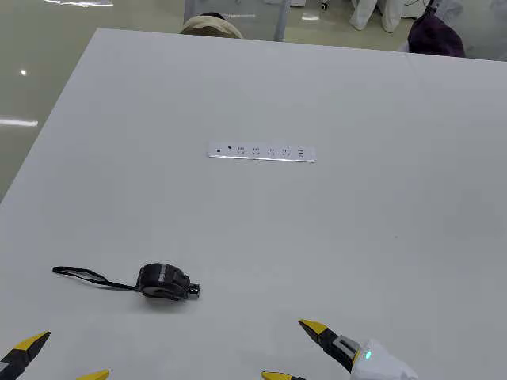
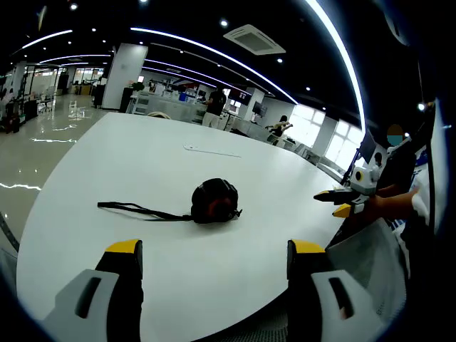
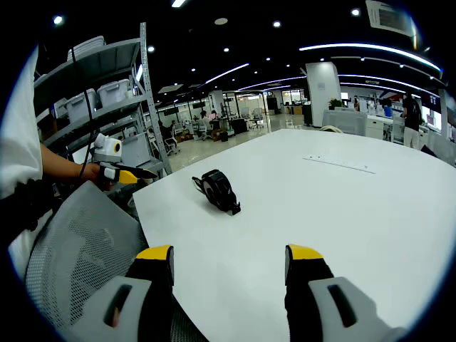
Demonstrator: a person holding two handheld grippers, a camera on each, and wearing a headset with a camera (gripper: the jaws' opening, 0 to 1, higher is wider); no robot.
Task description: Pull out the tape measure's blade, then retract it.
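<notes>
A black tape measure point(image 1: 164, 282) lies on the white table point(image 1: 317, 222) near the front left, its black wrist strap point(image 1: 83, 275) trailing to the left. Its blade is not pulled out. In the left gripper view the tape measure point(image 2: 214, 201) lies ahead of my open left gripper point(image 2: 214, 248), apart from it. In the right gripper view the tape measure point(image 3: 217, 189) sits ahead and to the left of my open right gripper point(image 3: 228, 254). In the head view the left gripper point(image 1: 59, 356) and the right gripper point(image 1: 297, 352) hover at the bottom edge, both holding nothing.
A white power strip point(image 1: 261, 151) lies flat at the table's middle. A mesh chair back point(image 3: 78, 242) stands close to the table's near edge. People, desks and shelving point(image 3: 107, 92) are farther off in the room.
</notes>
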